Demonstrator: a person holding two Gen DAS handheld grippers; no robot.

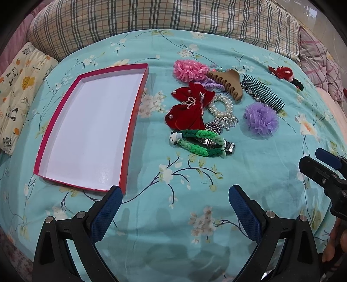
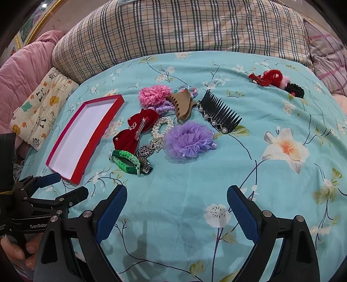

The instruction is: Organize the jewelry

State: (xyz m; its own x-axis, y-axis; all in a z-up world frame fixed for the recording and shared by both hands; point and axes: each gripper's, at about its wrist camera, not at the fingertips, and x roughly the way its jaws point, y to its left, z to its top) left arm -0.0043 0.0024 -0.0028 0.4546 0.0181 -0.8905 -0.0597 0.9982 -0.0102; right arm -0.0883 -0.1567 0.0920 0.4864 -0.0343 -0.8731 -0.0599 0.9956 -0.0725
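A red box with a white inside (image 1: 91,128) (image 2: 83,134) lies on the teal floral bedspread, with nothing in it. To its right is a heap of accessories: red velvet bow (image 1: 188,108) (image 2: 138,130), green braided band (image 1: 199,143) (image 2: 126,161), pearl bracelet (image 1: 221,106), tan claw clip (image 1: 227,84) (image 2: 181,106), pink scrunchie (image 1: 188,70) (image 2: 154,95), purple scrunchie (image 1: 261,118) (image 2: 189,140), black comb (image 1: 262,93) (image 2: 221,116). My left gripper (image 1: 175,197) and right gripper (image 2: 176,198) are open and empty, short of the heap.
A red fluffy clip and a dark one (image 1: 284,74) (image 2: 275,81) lie apart at the far right. A plaid pillow (image 1: 162,17) and a panda cushion (image 1: 19,91) border the bedspread (image 2: 195,217). Each gripper shows at the other view's edge.
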